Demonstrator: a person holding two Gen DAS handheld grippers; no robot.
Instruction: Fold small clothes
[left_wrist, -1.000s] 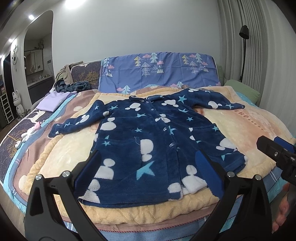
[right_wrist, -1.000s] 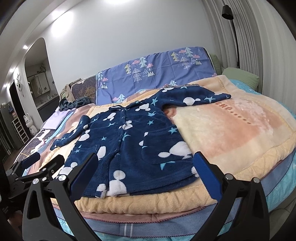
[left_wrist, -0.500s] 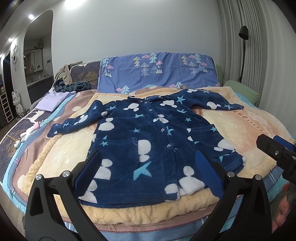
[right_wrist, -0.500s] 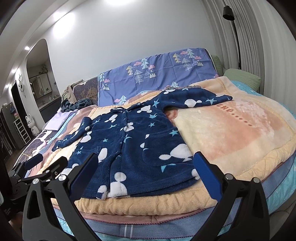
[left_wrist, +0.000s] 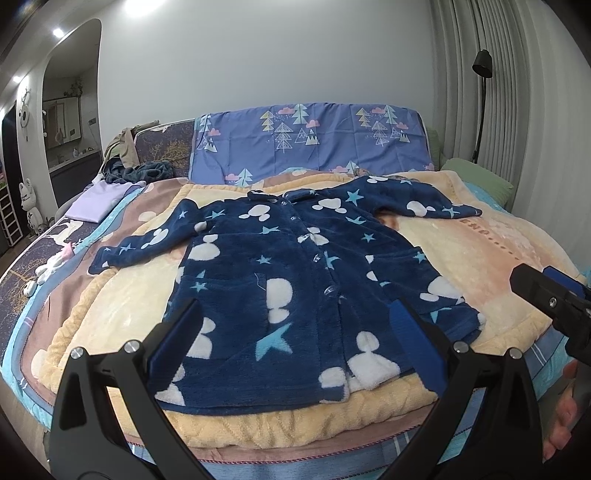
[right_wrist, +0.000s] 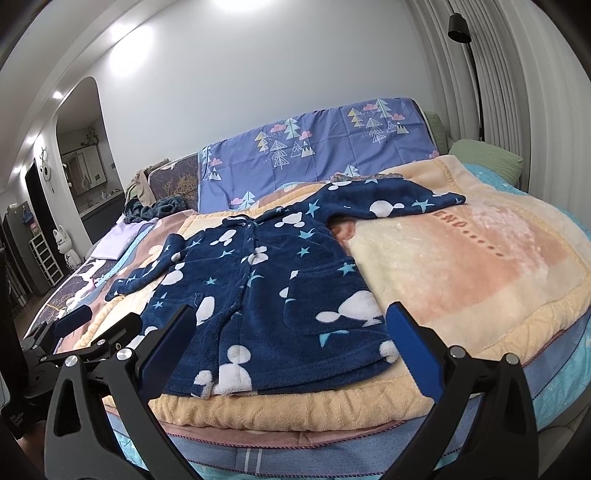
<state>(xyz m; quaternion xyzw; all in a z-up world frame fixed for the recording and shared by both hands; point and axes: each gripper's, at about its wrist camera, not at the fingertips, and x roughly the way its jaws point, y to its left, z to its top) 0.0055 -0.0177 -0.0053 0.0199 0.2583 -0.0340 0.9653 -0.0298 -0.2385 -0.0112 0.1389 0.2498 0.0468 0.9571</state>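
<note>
Garment: a small navy fleece robe (left_wrist: 295, 280) printed with white mouse-head shapes and pale blue stars lies flat and face up, buttoned down the front, collar toward the headboard, hem toward the foot of the bed.
Sleeves: both are spread outward; one sleeve (left_wrist: 147, 243) reaches toward the bed's left edge, the other sleeve (left_wrist: 424, 206) toward the green pillow (left_wrist: 480, 177).
Where it rests: on a cream and peach blanket (left_wrist: 498, 251) that covers the bed, nearer the left half in the right wrist view, with bare blanket beside it.
Left tongs (left_wrist: 295, 332): spread wide, empty, hovering above the foot of the bed in front of the robe's hem, not touching the cloth.
Right tongs (right_wrist: 288, 332): spread wide, empty, also above the foot of the bed, facing the hem's right part.
Tongs together: each shows at the edge of the other's view, side by side and apart.
Hand: part of a hand (left_wrist: 565, 417) shows at the lower right edge of the left wrist view.
Headboard: draped with a purple sheet (left_wrist: 314, 144) printed with trees and clouds.
Far corner: a heap of dark clothes (left_wrist: 144, 171) and a folded lilac cloth (left_wrist: 99, 201) lie well apart from the robe.
Room: a black floor lamp (left_wrist: 482, 74) stands by the pleated curtain.
</note>
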